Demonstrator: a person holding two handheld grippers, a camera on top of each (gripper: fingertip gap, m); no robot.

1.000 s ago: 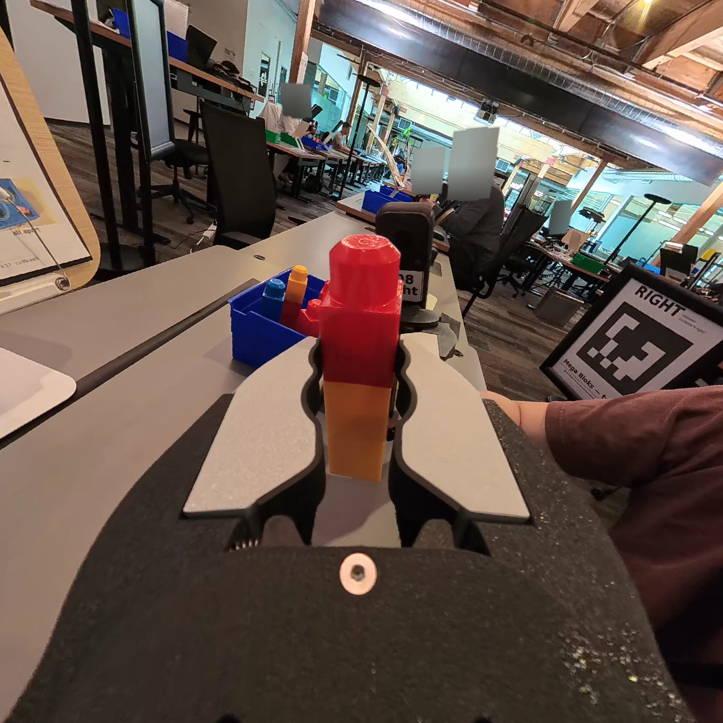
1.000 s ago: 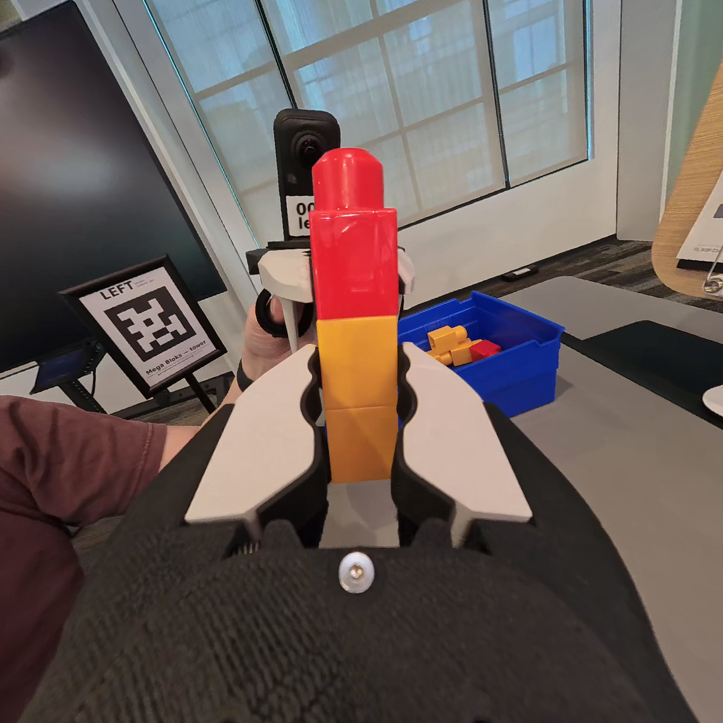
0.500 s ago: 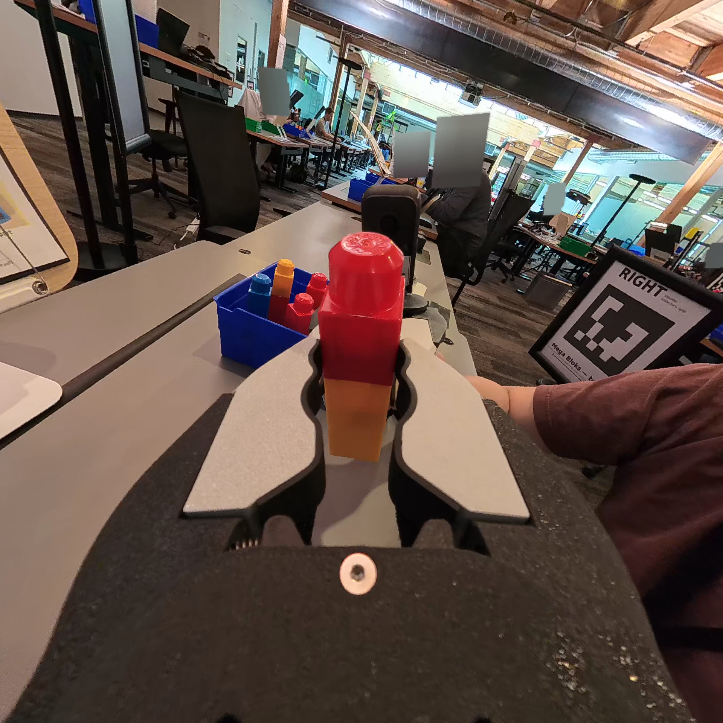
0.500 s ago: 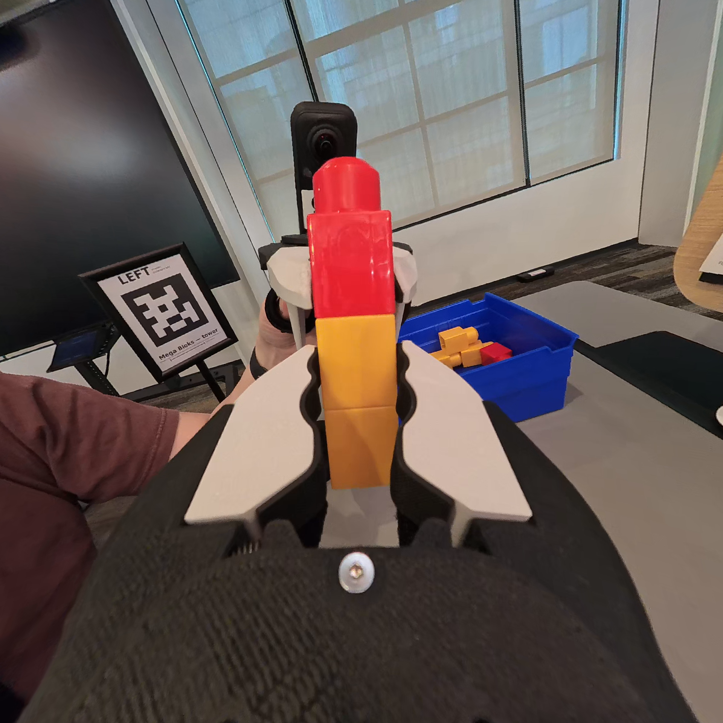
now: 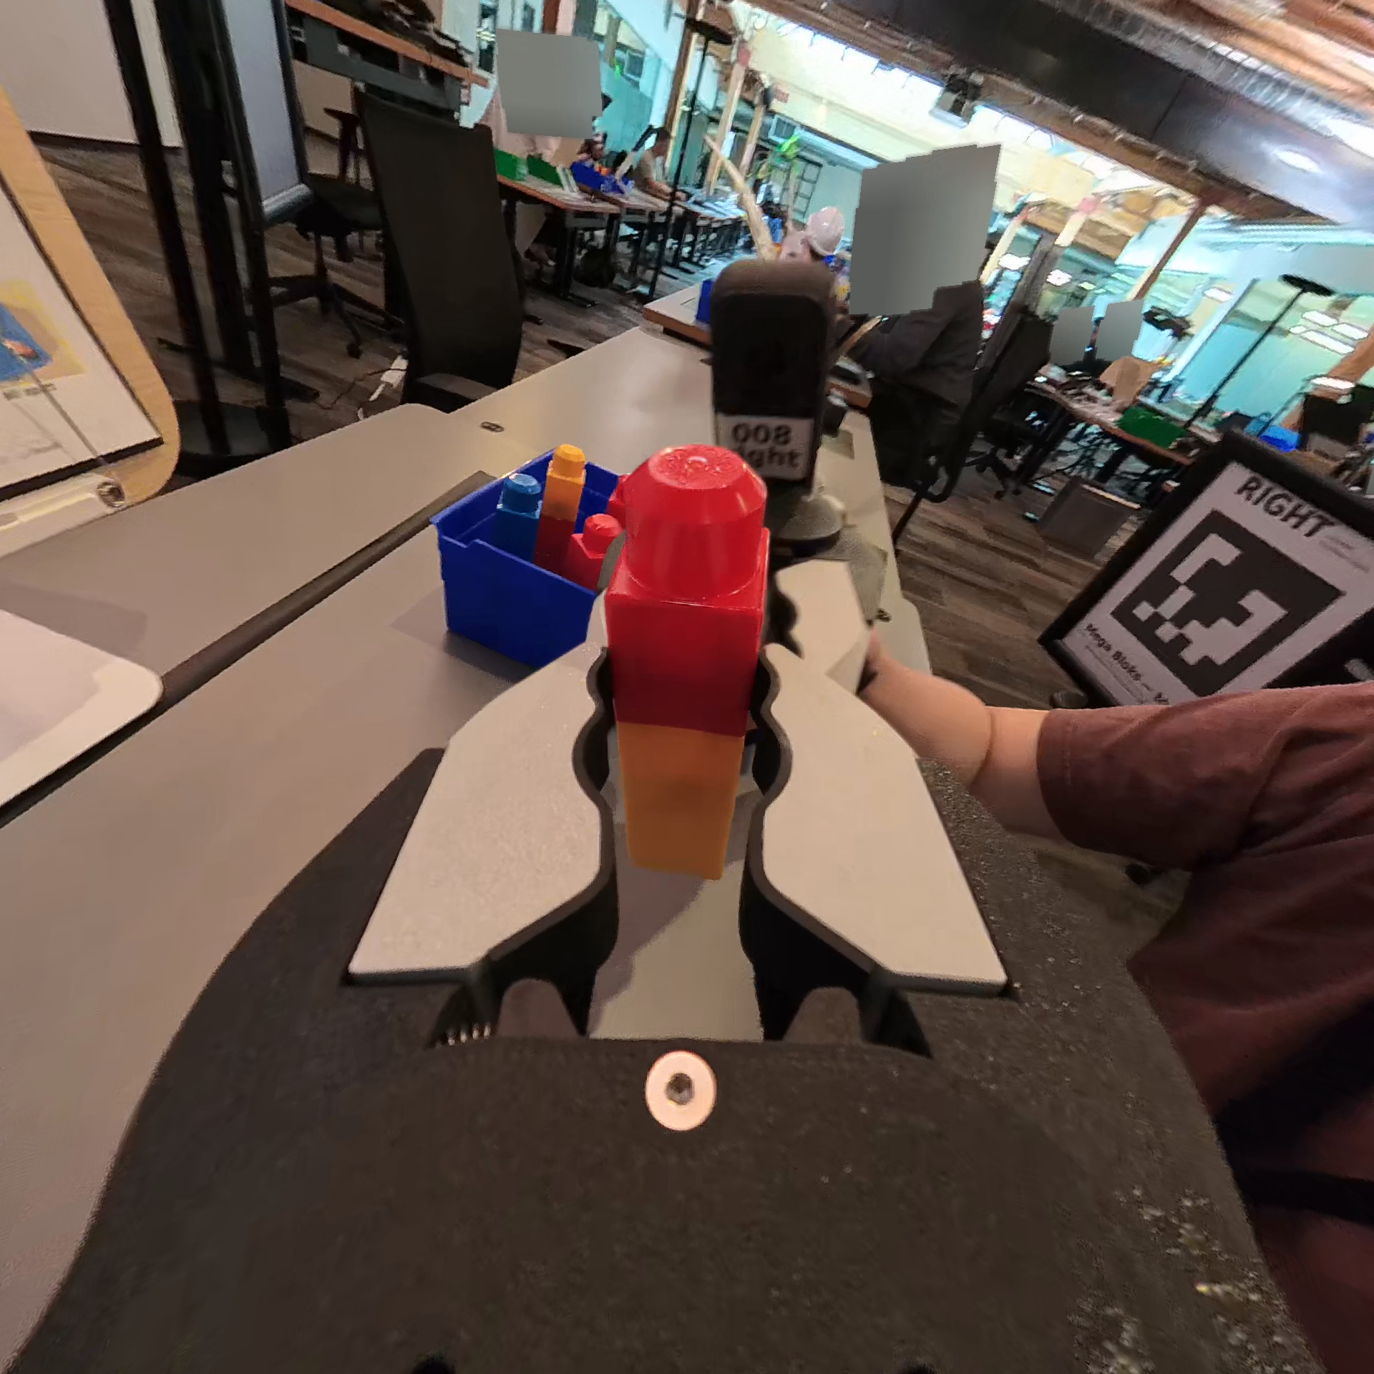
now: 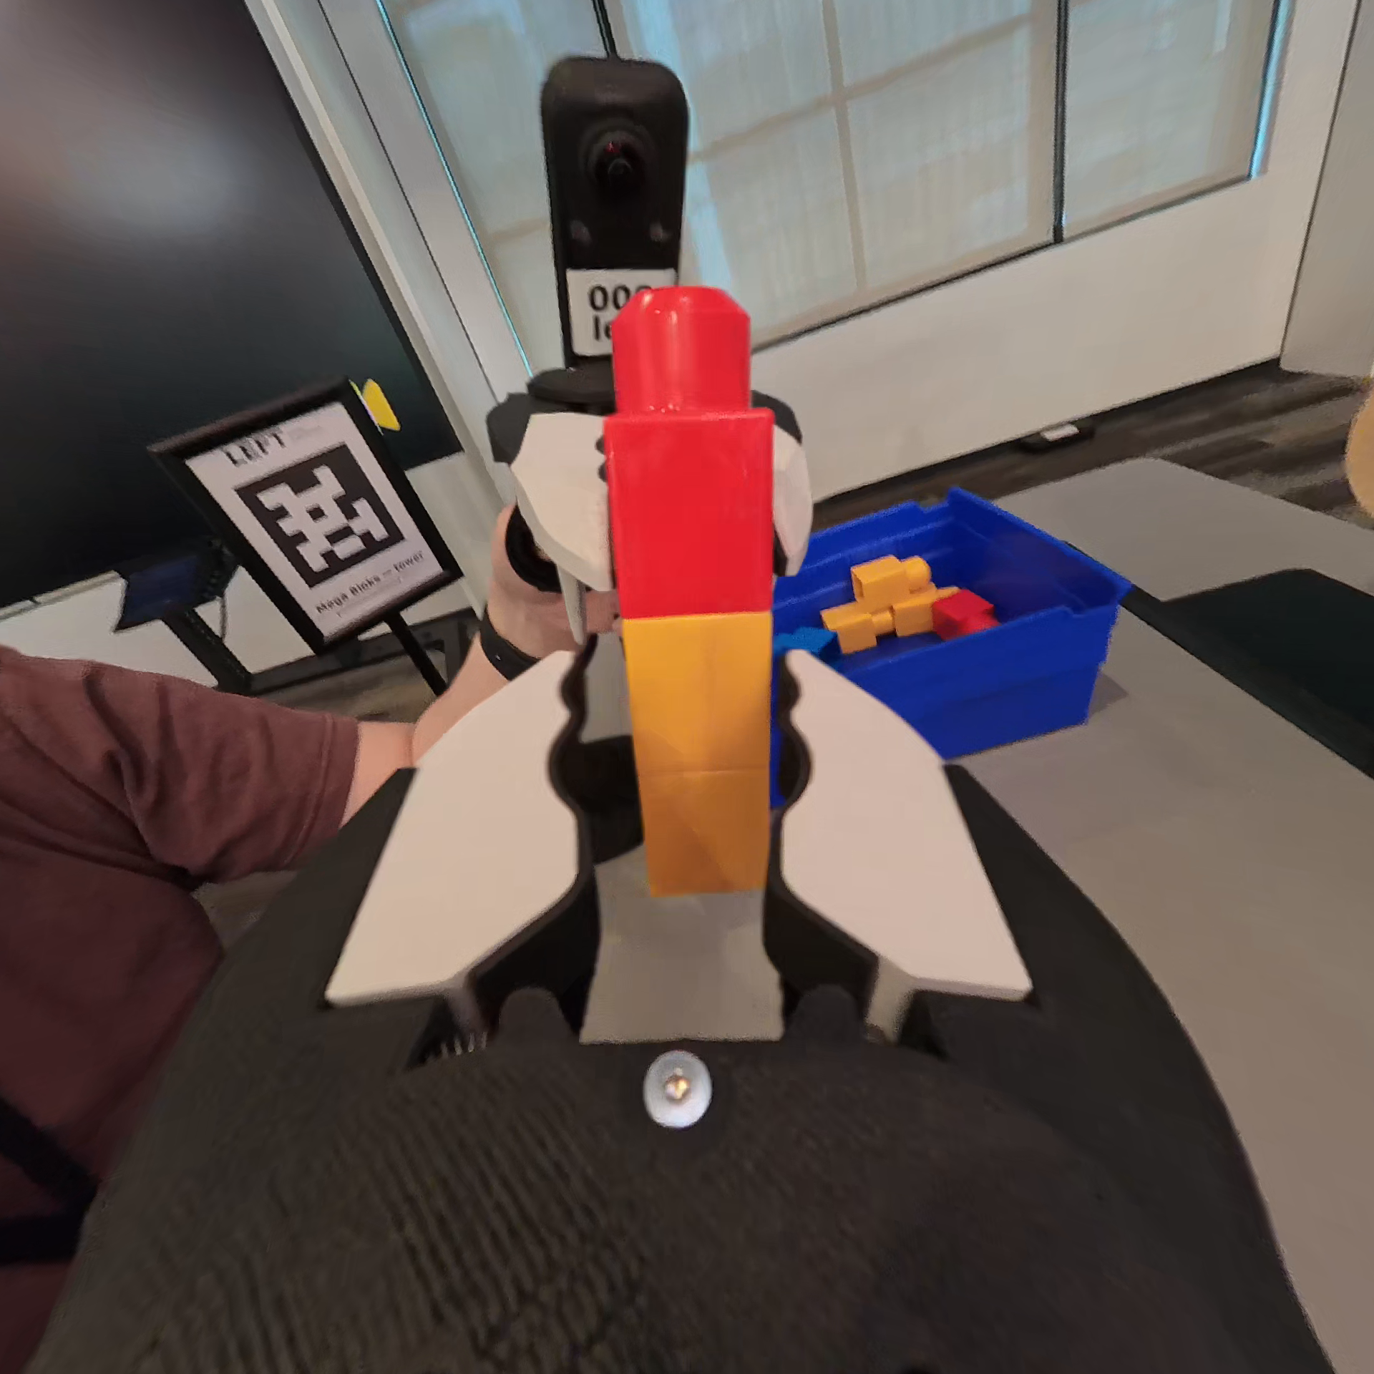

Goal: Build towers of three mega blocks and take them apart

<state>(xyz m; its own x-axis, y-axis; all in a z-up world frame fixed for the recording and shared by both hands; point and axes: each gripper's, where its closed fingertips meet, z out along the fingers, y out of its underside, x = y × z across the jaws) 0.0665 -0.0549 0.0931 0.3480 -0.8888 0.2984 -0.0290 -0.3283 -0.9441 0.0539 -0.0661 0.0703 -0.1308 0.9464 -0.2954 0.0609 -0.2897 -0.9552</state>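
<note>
1. Left tool (image 5: 680, 669) is clamped on the red block (image 5: 684, 632) of the tower (image 6: 695, 595), held above the bench (image 5: 260, 706).
2. Right tool (image 6: 680, 714) is released, pads clear of the orange blocks (image 6: 699, 743).
3. I'd keep the left grip firm and back the right one straight off.

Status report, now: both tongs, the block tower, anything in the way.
Left tongs clamped on the red block. Right tongs open, pads off the yellow blocks. Tower intact, three high. Blue bin behind, not obstructing.

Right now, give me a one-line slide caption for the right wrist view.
Right claw open around a red-and-orange block tower that the left claw grips by its red block, blue bin behind.
</note>
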